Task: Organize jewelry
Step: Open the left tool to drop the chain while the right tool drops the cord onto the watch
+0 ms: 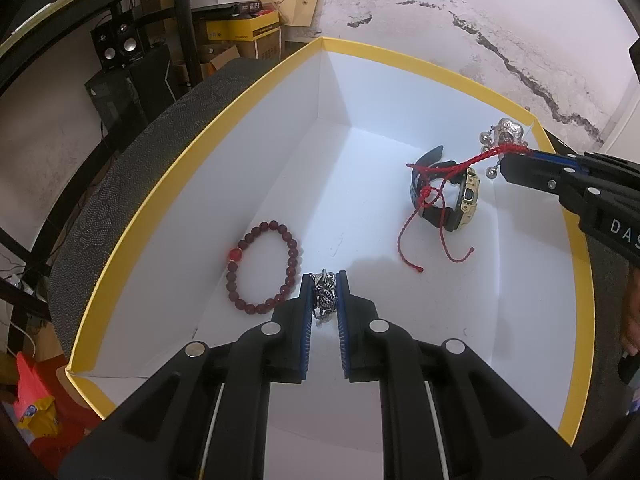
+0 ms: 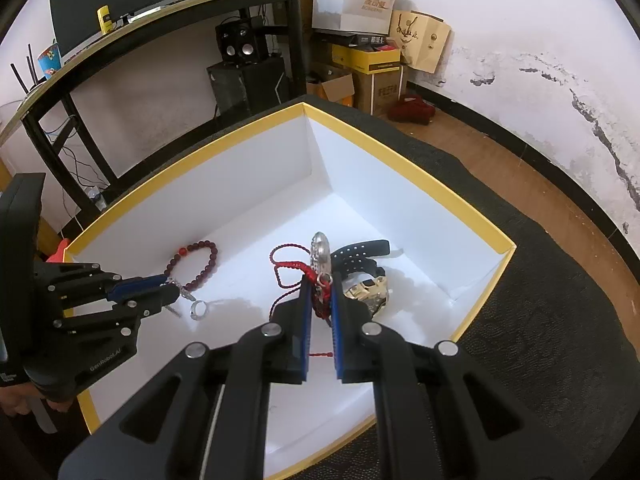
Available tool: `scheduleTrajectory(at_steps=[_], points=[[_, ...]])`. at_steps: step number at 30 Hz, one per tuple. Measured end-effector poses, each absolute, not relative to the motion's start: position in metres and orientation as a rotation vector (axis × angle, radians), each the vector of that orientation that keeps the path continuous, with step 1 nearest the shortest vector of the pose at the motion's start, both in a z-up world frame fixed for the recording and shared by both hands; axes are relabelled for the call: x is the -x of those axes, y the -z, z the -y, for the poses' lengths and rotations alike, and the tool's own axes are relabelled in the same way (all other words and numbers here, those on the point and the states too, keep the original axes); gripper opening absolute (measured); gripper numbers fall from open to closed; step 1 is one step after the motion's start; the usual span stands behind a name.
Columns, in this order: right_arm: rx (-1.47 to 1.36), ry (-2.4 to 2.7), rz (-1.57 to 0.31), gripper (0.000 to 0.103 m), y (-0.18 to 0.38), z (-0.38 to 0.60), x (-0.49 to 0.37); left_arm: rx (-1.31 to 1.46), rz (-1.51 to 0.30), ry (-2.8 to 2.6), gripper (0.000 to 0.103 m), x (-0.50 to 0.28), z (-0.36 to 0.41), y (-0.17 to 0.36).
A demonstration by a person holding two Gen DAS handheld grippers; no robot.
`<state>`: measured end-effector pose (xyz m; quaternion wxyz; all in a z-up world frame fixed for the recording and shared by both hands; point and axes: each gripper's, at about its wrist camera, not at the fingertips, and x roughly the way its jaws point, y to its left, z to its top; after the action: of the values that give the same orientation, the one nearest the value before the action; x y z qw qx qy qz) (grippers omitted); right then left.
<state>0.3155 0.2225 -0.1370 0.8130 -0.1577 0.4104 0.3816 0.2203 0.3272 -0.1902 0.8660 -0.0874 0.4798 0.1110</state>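
A silver chain [image 1: 325, 300] is pinched in the left gripper [image 1: 325, 280]. A red cord [image 1: 436, 196] with a silver charm [image 2: 321, 254] is pinched in the right gripper [image 2: 320, 280], dangling over the watch [image 1: 452, 196]. A bead bracelet [image 1: 262, 266] lies nearby inside the white box [image 1: 400, 56].

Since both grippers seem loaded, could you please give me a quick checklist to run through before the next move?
1. Left gripper shut on the silver ring piece: ok.
2. Right gripper shut on the red cord pendant: ok.
3. Both loads above the yellow-rimmed box: ok.
4. Cord tails clear of the watch: not ok, they drape across it.
5. Bead bracelet lying apart from the left jaws: ok.
6. Grip firmness on either piece: cannot tell.
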Motion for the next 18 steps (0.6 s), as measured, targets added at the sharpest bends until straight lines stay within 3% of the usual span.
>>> scheduleTrajectory(at_steps=[12,14,16,17,18], points=[[0.341,-0.815,-0.875,0.009,0.136,-0.223,-0.315,0.192,-1.013,-0.233,0.011,-0.219,-0.328,0.19],[0.334,-0.814,-0.89,0.01,0.136,-0.224,-0.317,0.195,-1.016,-0.239,0.017,-0.218,-0.328,0.188],[0.32,-0.802,-0.904,0.036,0.135,-0.224,-0.32,0.191,-1.017,-0.251,0.056,-0.217,-0.327,0.185],[0.31,-0.801,-0.9,0.076,0.133,-0.223,-0.321,0.179,-0.995,-0.258,0.086,-0.215,-0.324,0.181],[0.288,-0.802,-0.876,0.091,0.129,-0.22,-0.32,0.166,-0.975,-0.263,0.091,-0.213,-0.322,0.178]])
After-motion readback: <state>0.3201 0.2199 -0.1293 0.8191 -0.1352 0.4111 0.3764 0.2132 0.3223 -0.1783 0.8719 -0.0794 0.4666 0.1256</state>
